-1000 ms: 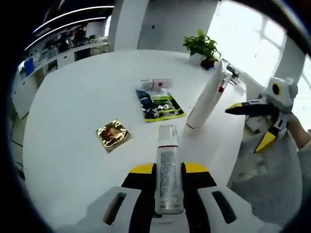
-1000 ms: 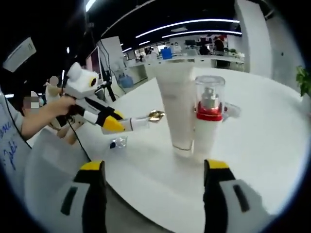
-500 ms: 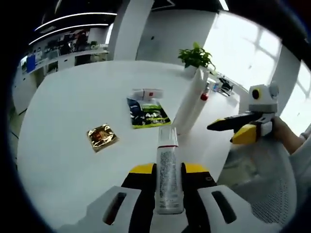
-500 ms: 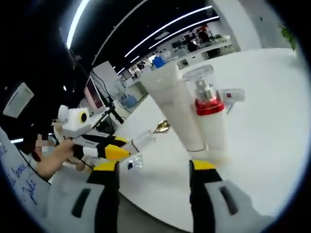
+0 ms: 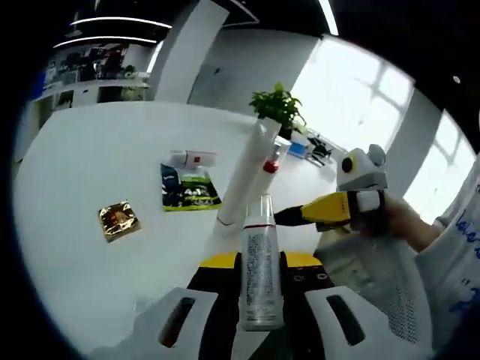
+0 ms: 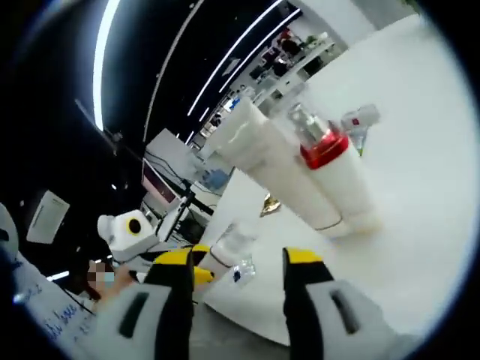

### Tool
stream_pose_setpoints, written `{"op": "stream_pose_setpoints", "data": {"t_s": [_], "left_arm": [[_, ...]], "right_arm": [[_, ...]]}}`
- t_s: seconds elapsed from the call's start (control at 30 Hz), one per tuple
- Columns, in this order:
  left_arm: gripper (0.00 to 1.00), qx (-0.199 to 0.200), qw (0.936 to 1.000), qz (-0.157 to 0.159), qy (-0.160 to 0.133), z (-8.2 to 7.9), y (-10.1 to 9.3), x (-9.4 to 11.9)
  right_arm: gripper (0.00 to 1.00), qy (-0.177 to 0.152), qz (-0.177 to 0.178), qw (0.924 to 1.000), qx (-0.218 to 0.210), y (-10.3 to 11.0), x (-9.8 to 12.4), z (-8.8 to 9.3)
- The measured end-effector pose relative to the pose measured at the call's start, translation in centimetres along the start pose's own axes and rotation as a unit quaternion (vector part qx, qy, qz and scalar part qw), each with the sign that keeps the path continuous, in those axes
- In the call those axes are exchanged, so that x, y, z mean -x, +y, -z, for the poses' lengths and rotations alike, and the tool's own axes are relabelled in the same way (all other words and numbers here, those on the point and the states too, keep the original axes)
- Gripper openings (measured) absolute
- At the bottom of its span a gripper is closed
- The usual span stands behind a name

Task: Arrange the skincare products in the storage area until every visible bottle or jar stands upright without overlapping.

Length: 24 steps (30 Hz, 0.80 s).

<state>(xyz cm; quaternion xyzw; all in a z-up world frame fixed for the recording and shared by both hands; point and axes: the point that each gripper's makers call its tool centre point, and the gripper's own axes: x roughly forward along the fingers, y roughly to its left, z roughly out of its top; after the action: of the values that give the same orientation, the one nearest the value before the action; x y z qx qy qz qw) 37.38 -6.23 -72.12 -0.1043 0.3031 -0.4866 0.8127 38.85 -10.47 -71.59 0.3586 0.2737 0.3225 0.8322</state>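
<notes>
Opposed views, shared white tube [image 5: 241, 176]

No legible txt on any label.

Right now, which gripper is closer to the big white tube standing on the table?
Probably right. The right gripper pokes in beside the white tube near its base, while the left gripper hangs back, shut on a small clear-capped bottle.

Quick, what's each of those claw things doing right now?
Left gripper: shut on the clear-capped bottle.
Right gripper: open, holding nothing.
</notes>
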Motion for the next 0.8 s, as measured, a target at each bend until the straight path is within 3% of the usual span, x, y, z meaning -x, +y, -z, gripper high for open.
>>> {"op": "stream_pose_setpoints", "data": {"t_s": [0.17, 0.37, 0.6, 0.77, 0.8], "left_arm": [[0.16, 0.013, 0.9995, 0.026, -0.014, -0.6, -1.0, -0.2], [0.16, 0.012, 0.9985, 0.05, -0.018, -0.8, -2.2, -0.6], [0.16, 0.022, 0.9972, 0.068, -0.024, -1.1, -3.0, -1.1], [0.17, 0.018, 0.9973, 0.07, -0.013, -0.7, -3.1, -1.6], [0.17, 0.011, 0.9976, 0.068, 0.001, -0.2, -3.1, -1.8]], "right_arm": [[0.42, -0.023, -0.01, 0.9989, -0.04, -0.1, 0.3, -0.6], [0.35, -0.052, -0.042, 0.9909, -0.117, 0.5, 0.4, -1.2], [0.27, -0.062, -0.048, 0.9903, -0.115, 1.0, 0.6, -1.5], [0.23, -0.065, -0.054, 0.9914, -0.1, 1.5, 0.8, -1.8], [0.23, -0.06, -0.054, 0.9929, -0.087, 1.6, 0.8, -1.7]]}}
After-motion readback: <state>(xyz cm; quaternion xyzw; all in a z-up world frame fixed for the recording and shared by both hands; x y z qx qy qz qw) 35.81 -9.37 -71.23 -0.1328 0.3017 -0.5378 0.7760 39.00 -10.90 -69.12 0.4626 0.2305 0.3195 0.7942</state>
